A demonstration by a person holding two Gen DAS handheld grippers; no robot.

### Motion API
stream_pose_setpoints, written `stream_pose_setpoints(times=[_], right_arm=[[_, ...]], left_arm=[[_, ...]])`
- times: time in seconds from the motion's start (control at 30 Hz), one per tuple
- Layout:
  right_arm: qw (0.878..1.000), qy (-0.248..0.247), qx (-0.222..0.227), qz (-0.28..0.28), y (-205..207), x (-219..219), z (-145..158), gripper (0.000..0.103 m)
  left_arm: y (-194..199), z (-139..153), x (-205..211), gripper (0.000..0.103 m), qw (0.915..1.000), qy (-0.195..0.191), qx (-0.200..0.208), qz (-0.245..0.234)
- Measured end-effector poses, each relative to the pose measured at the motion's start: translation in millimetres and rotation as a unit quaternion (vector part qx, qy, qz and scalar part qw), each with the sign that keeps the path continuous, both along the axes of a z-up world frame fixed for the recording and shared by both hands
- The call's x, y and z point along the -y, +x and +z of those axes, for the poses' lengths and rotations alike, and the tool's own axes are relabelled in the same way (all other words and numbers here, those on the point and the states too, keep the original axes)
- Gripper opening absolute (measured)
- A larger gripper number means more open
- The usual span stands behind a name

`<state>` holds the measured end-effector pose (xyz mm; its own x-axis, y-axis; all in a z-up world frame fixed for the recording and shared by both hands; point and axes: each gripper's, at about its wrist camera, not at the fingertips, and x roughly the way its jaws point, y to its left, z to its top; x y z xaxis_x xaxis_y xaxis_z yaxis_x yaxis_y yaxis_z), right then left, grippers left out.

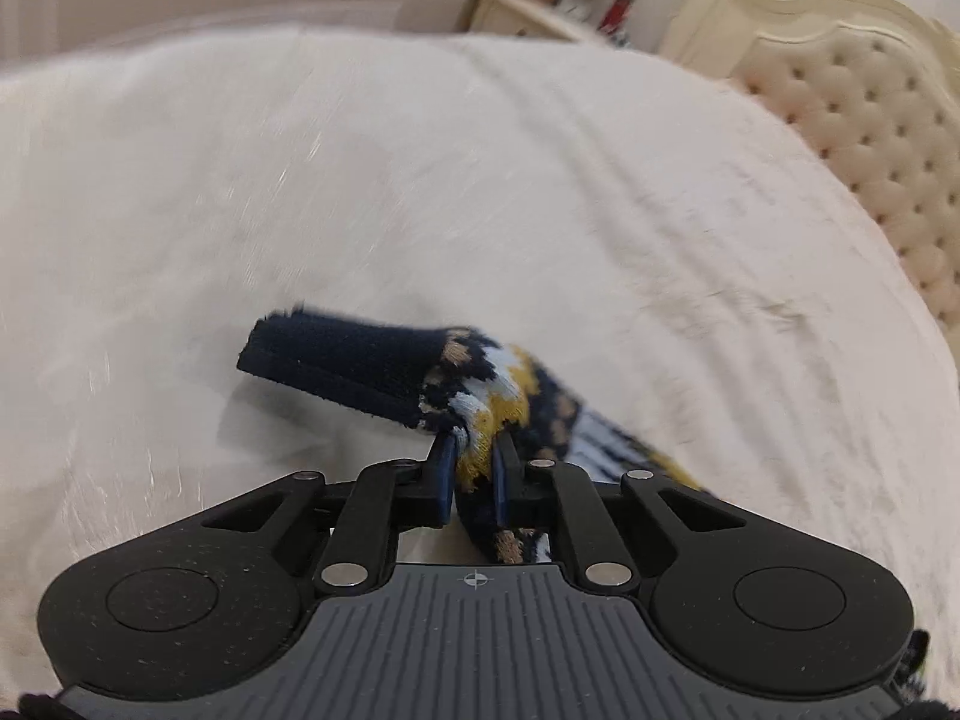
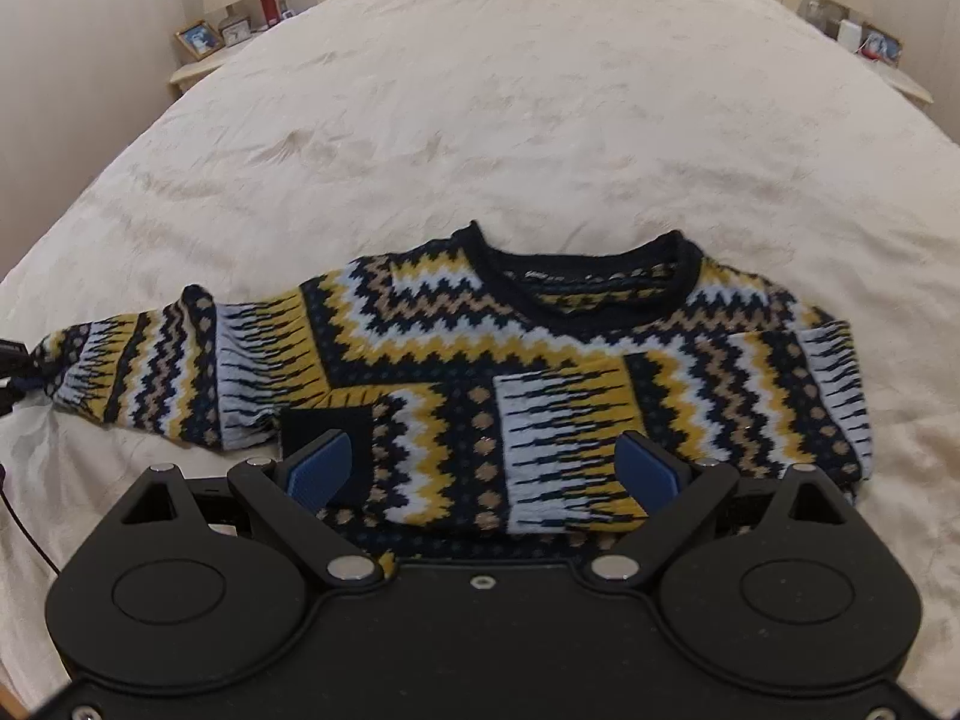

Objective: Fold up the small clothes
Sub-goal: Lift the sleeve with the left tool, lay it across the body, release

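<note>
A small knitted sweater with navy, yellow, white and tan zigzags lies flat on the bed, neck away from me. Its right sleeve is folded across the chest. Its left sleeve stretches out to the left. My left gripper is shut on that sleeve just behind the navy cuff, which sticks out to the left, lifted a little over the bed. The left gripper's edge shows at the far left of the right wrist view. My right gripper is open, empty, over the sweater's lower part.
The cream bedspread covers the bed all around the sweater. A tufted headboard is at the far end. Nightstands with lamps, photo frames and small items stand at both sides.
</note>
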<state>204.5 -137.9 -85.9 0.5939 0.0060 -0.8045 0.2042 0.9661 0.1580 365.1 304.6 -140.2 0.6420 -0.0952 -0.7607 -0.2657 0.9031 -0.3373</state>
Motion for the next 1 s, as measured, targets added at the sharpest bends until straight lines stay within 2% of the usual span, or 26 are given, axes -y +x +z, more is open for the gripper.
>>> stream_pose_setpoints(times=[0.3,0.43,0.57,0.67,0.8,1.0], right_arm=[[1.000,0.025,0.010,0.013,-14.7,9.4,-2.9,0.095],[0.999,0.045,0.013,0.013,-24.8,23.4,-8.0,0.095],[0.998,0.060,0.019,0.009,-37.2,42.1,-11.2,0.095],[0.997,0.069,0.020,0.005,-47.3,60.0,-14.8,0.095],[0.997,0.079,0.019,-0.003,-58.3,85.2,-18.6,0.095],[0.995,0.092,0.020,-0.017,-68.2,122.7,-23.0,0.095]], left_arm=[[-24.3,82.3,57.5,0.012,0.9929,0.010,0.102,-0.061],[-36.6,117.3,102.2,0.012,0.9846,0.018,0.142,-0.100],[-49.0,140.3,151.7,0.012,0.9754,0.013,0.169,-0.141],[-59.0,150.8,187.9,0.012,0.9678,0.008,0.183,-0.173],[-67.7,151.0,235.6,0.012,0.9575,-0.001,0.190,-0.216],[-78.5,121.9,310.7,0.012,0.9464,-0.019,0.166,-0.276]])
